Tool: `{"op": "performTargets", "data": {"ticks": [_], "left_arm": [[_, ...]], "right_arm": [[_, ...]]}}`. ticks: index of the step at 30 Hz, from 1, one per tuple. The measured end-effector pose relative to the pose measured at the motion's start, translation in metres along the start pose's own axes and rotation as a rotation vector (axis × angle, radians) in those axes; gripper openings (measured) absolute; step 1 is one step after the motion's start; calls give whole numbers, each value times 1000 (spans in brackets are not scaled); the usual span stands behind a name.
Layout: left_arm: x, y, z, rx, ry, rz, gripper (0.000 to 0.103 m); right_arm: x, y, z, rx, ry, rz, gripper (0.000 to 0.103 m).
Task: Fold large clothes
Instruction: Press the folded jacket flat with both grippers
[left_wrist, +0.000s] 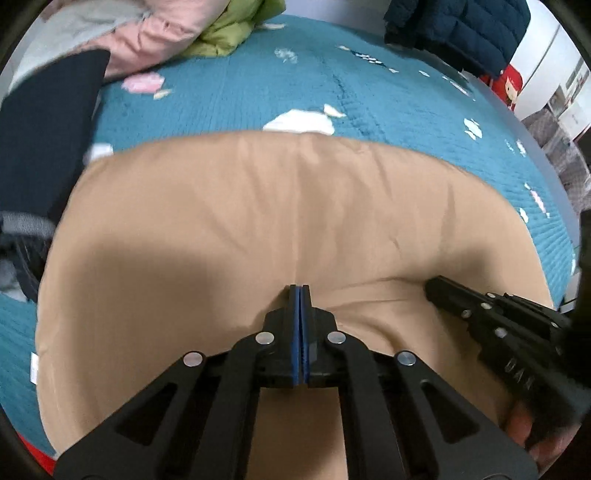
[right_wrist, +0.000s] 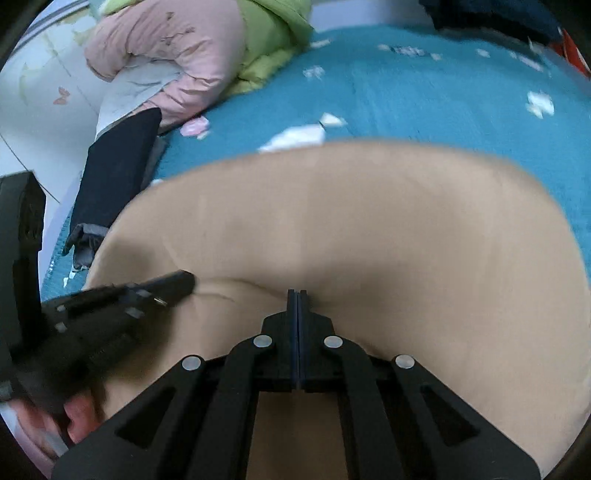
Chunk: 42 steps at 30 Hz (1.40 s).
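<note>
A large tan garment (left_wrist: 258, 229) lay spread on a teal bedspread (left_wrist: 369, 96), filling most of both wrist views, its long axis running side to side across the tongs and its far edge curving away toward the middle of the bed. The left gripper (left_wrist: 299, 290) had its fingers pressed together with the blue pads meeting, tips down at the near edge of the cloth where a crease radiated outward; it seemed to be pinching a fold of that fabric, though the pinched layer itself could not be made out between the pads. The right gripper (right_wrist: 297, 293) stood likewise clenched at the same near hem, just beside the other, and each showed at the edge of the other's view. Both tools therefore sat at the near side, close together near the middle, with the garment stretching away ahead and out to both flanks. Neither hand was clearly nearer to the far edge. A dark folded piece (right_wrist: 118, 166) and a pink jacket (right_wrist: 177, 55) with a green one (right_wrist: 273, 40) lay well apart, at the left.
</note>
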<state>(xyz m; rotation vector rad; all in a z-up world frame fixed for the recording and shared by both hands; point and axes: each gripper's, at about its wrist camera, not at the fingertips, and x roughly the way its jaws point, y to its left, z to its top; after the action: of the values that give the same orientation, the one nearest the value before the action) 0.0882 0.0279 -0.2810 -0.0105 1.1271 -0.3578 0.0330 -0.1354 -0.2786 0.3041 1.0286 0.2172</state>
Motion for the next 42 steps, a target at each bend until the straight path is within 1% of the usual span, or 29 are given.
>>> {"op": "performTargets", "data": {"ticks": [1, 2, 3, 4, 5, 7, 10, 13, 14, 16, 17, 19, 21, 22, 23, 24, 25, 26, 28, 30, 31, 32, 33, 34, 35, 36, 38, 40, 42], "left_arm": [[-3, 3, -2, 9, 0, 7, 2], [-7, 3, -4, 35, -3, 37, 2], [-12, 6, -6, 46, -2, 66, 2], [-15, 10, -7, 41, -1, 75, 2], [-19, 19, -10, 18, 2, 76, 2], [-26, 39, -16, -32, 7, 95, 2], [-34, 62, -26, -68, 13, 170, 2], [-43, 85, -36, -132, 29, 182, 2], [-47, 88, -38, -139, 29, 200, 2], [-53, 90, -40, -130, 27, 268, 2], [-54, 94, -42, -141, 31, 279, 2], [-53, 104, -45, -185, 36, 245, 2], [-41, 110, -47, -200, 41, 218, 2], [-39, 109, -46, -195, 43, 224, 2], [-40, 104, -44, -182, 49, 248, 2], [-47, 96, -40, -159, 47, 273, 2], [-54, 91, -37, -149, 37, 266, 2], [-59, 89, -36, -151, 31, 252, 2], [-73, 72, -32, -136, 14, 230, 2], [-81, 55, -31, -101, 3, 177, 2], [-82, 44, -32, -87, 17, 132, 2], [-80, 38, -34, -80, 36, 116, 2], [-75, 33, -39, -66, 66, 111, 2], [-69, 30, -44, -56, 94, 122, 2], [-61, 29, -53, -45, 142, 157, 2], [-56, 31, -58, -46, 168, 168, 2], [-48, 39, -74, -78, 225, 165, 2], [-38, 49, -83, -98, 238, 147, 2], [-30, 56, -83, -119, 232, 115, 2]], "right_arm": [[-7, -6, -2, -9, -7, -33, 0], [-13, -11, -3, -13, -13, -57, 0], [-19, -17, -6, -3, -17, -72, 0], [-24, -27, -8, 20, -18, -84, 0], [-27, -33, -11, 34, -17, -92, 0], [-34, -47, -18, 47, -22, -157, 0], [-45, -66, -26, 64, -20, -231, 0], [-51, -78, -31, 90, -14, -263, 0], [-53, -79, -32, 97, -8, -270, 0], [-55, -76, -32, 103, 9, -300, 0], [-56, -77, -32, 111, 16, -307, 0], [-52, -79, -33, 114, 30, -307, 0], [-39, -80, -34, 95, 44, -311, 0], [-38, -77, -32, 81, 47, -333, 0], [-40, -73, -29, 75, 49, -347, 0], [-47, -69, -26, 80, 44, -339, 0], [-55, -66, -22, 105, 37, -294, 2], [-61, -64, -20, 126, 35, -263, 2], [-73, -45, -15, 116, 44, -157, 2], [-72, -26, -15, 79, 99, -74, 2], [-67, -16, -18, 66, 138, -29, 2], [-61, -9, -23, 60, 183, 4, 2], [-54, -5, -27, 53, 228, 14, 2], [-49, -4, -32, 46, 261, 3, 2], [-41, -4, -41, 40, 319, -40, 2], [-36, -8, -47, 50, 362, -48, 2], [-22, -23, -56, 103, 431, -58, 0], [-11, -39, -60, 160, 433, -17, 0], [-6, -38, -57, 147, 430, -25, 0]]}}
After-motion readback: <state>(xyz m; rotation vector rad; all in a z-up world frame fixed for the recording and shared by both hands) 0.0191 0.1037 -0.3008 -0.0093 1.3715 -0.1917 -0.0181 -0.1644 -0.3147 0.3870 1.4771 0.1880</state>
